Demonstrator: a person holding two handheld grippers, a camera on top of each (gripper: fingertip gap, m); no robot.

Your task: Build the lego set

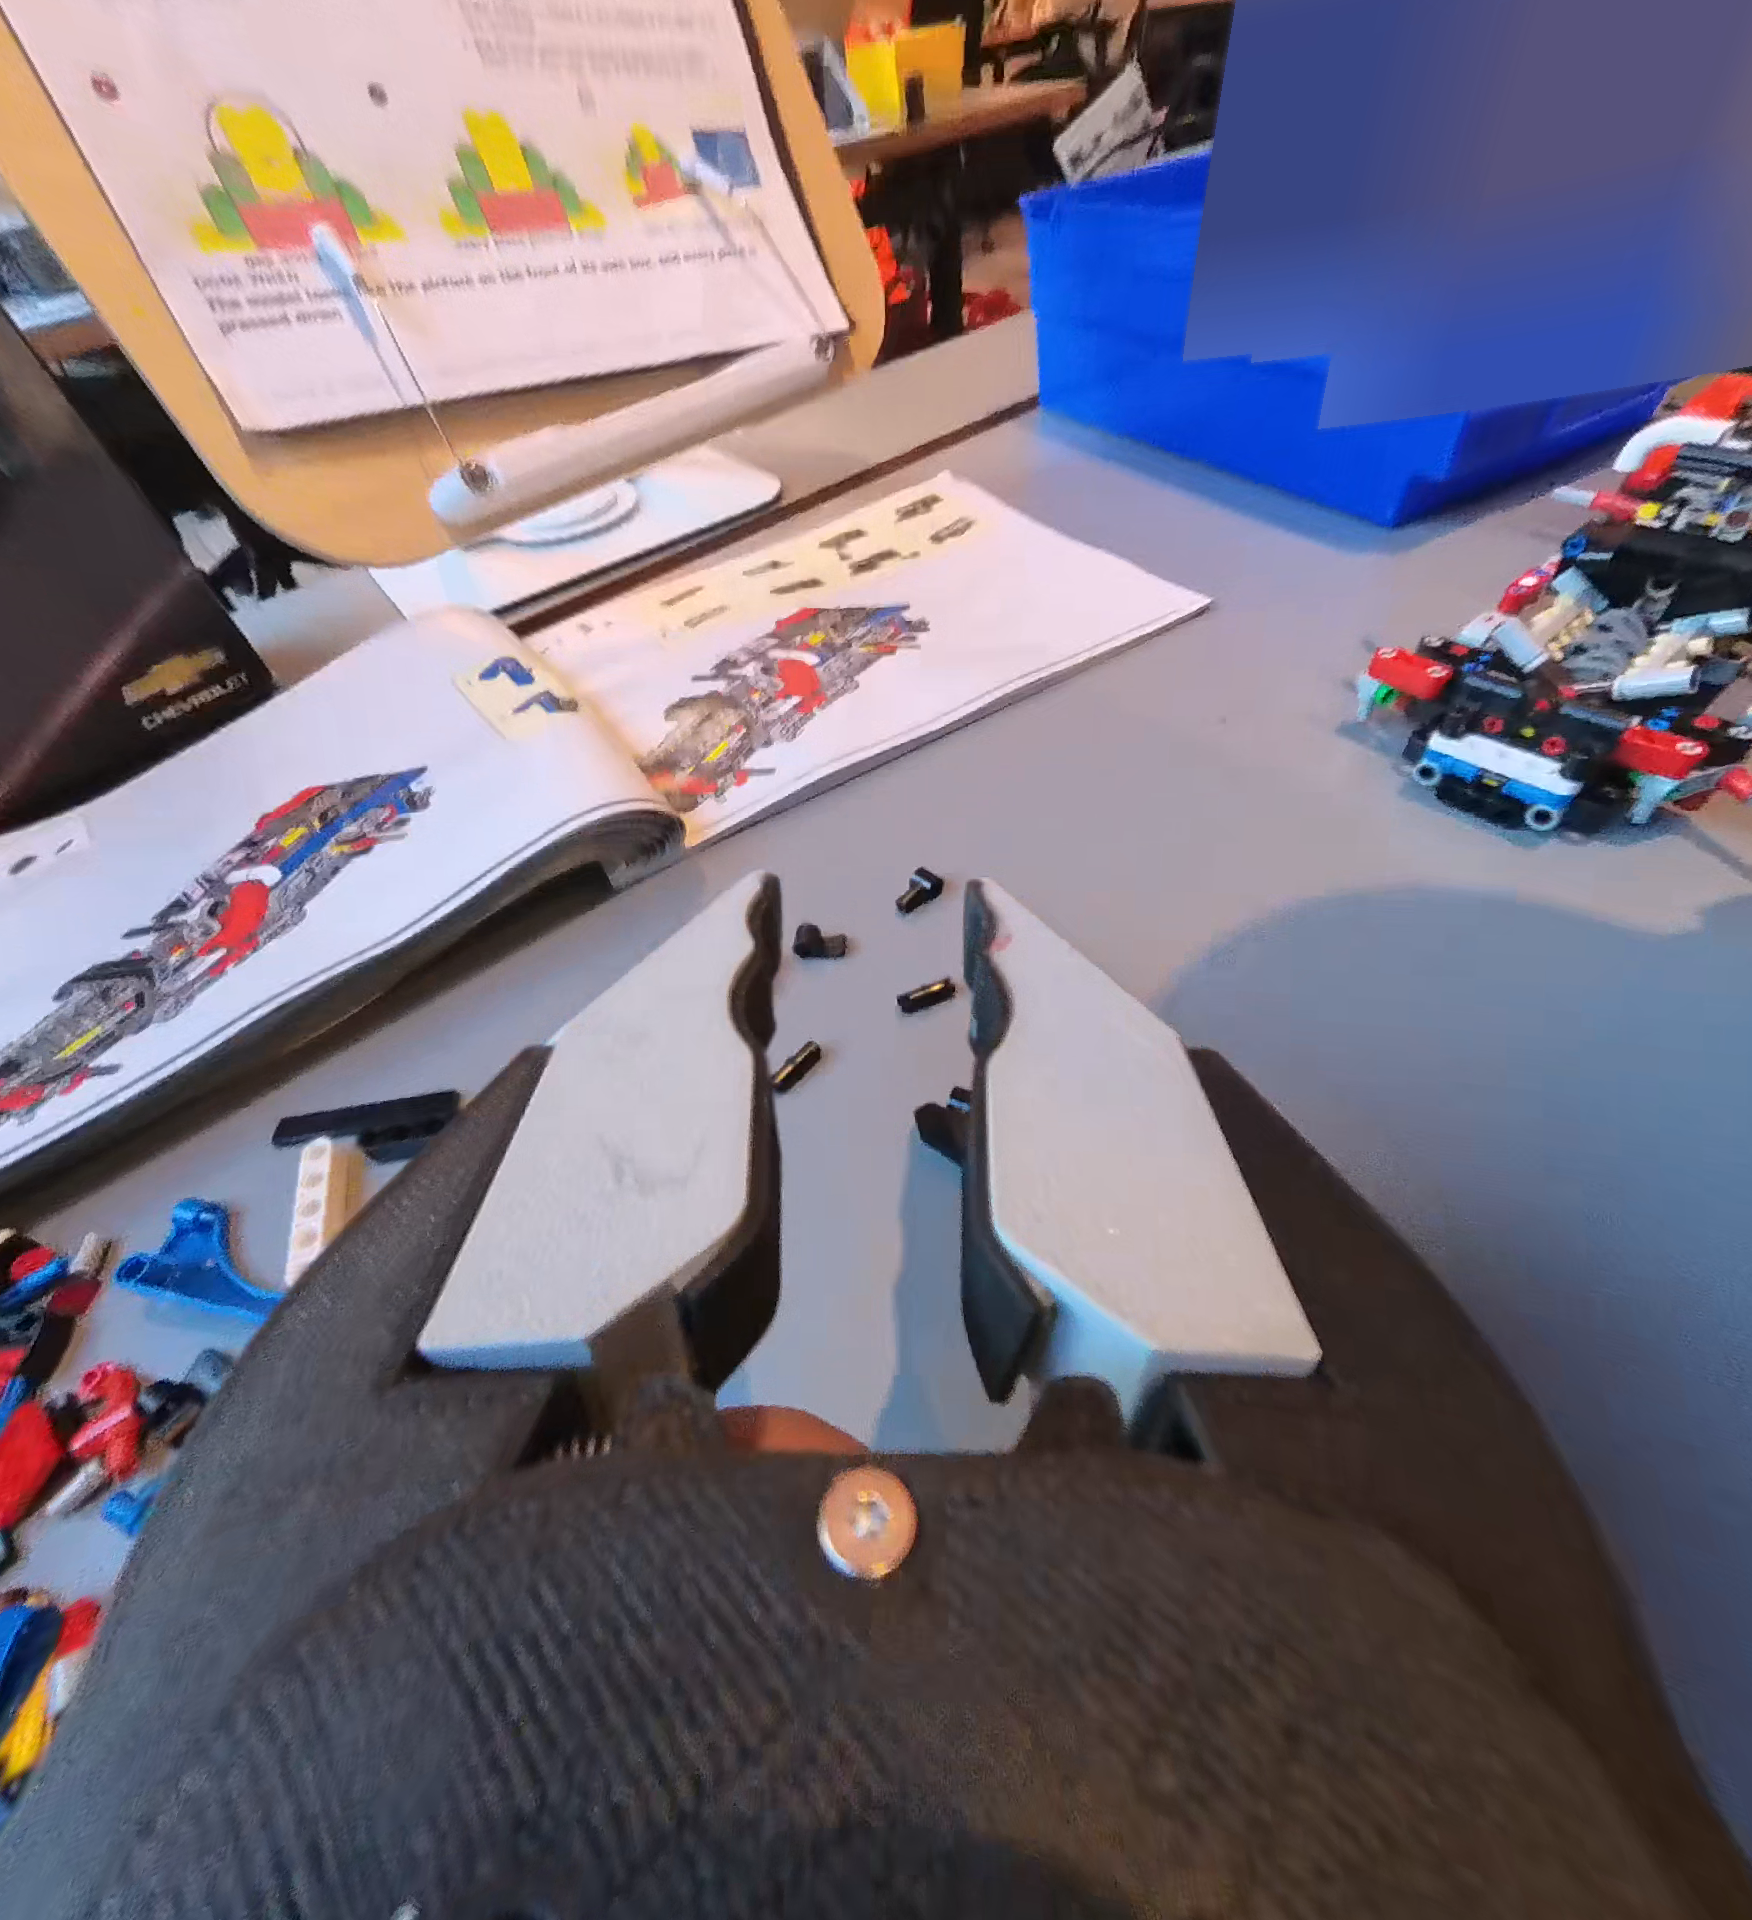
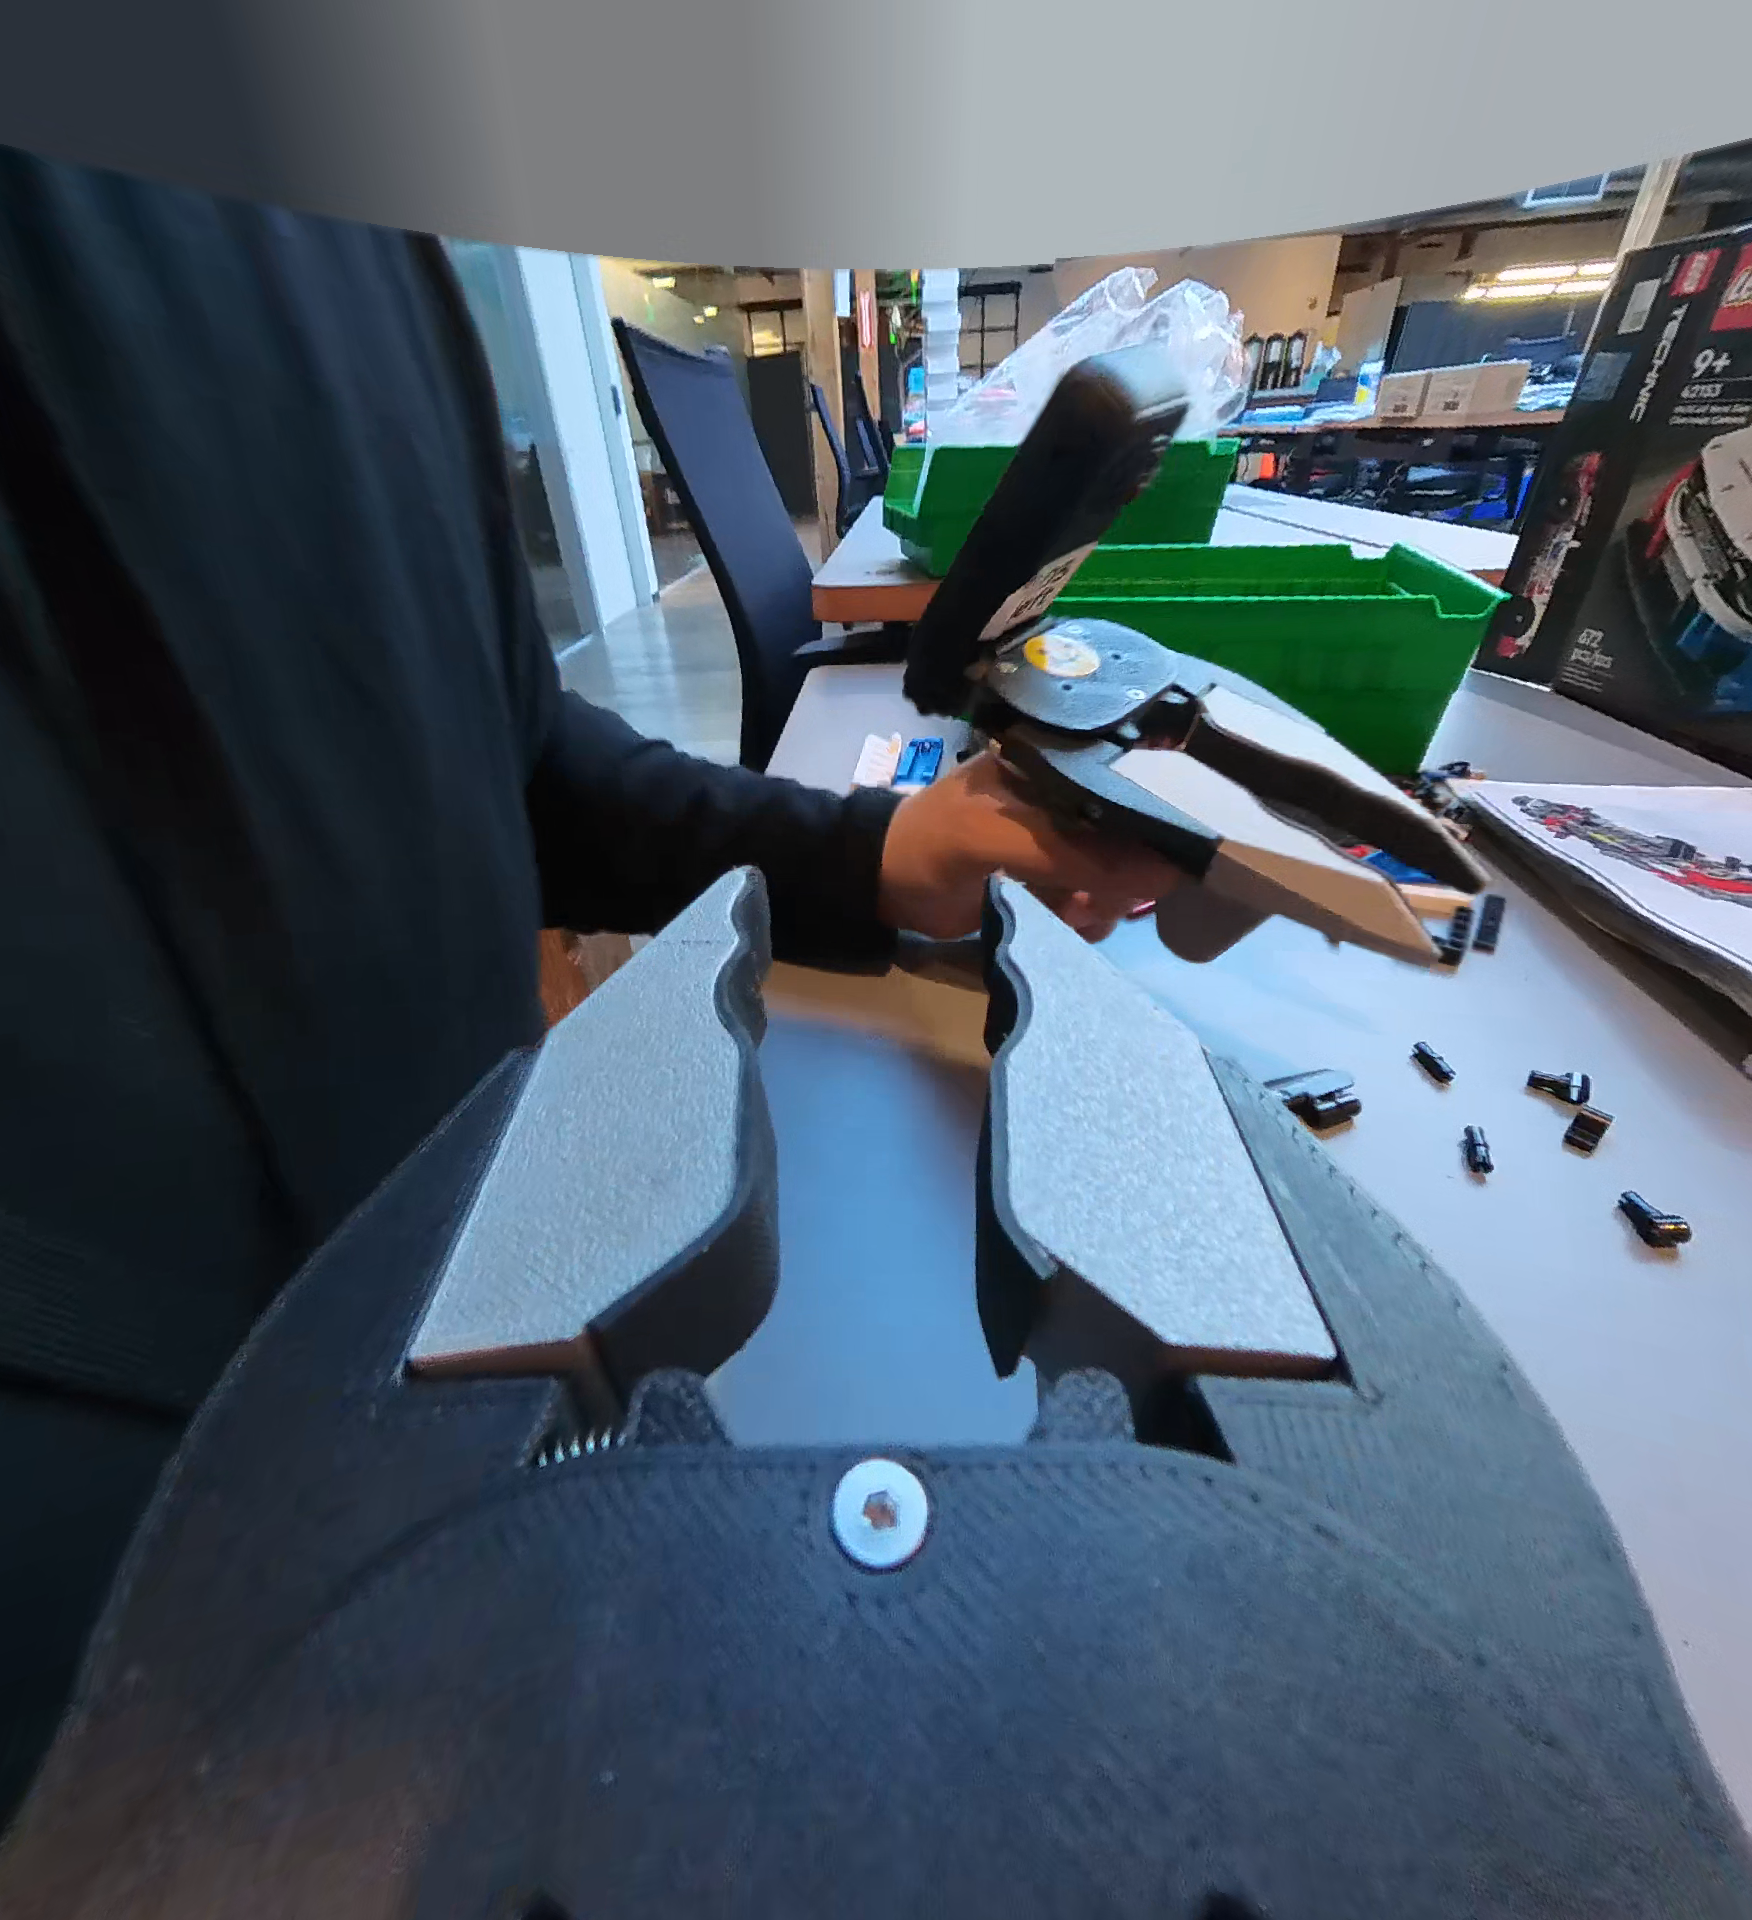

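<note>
The left gripper (image 1: 872,914) is held just above the grey table (image 1: 1371,1299), its jaws apart and empty, with small black connector pins (image 1: 924,995) scattered on the surface between and just beyond its fingertips. To its left, a black beam (image 1: 368,1114), a white beam (image 1: 321,1195) and a blue piece (image 1: 191,1262) are seen beside a heap of loose red, blue and black parts (image 1: 10,1455). Beyond the pins, the instruction booklet (image 1: 539,727) is laid open. Farther right, the partly built car chassis (image 1: 1620,644) is set before a blue bin (image 1: 1267,395). The right gripper (image 2: 877,935) is held off the table toward the person's dark clothing, jaws apart, nothing gripped. A pin pick-up is judged to be the step in hand; lowering and squeezing squarely on one pin is called for next.
</note>
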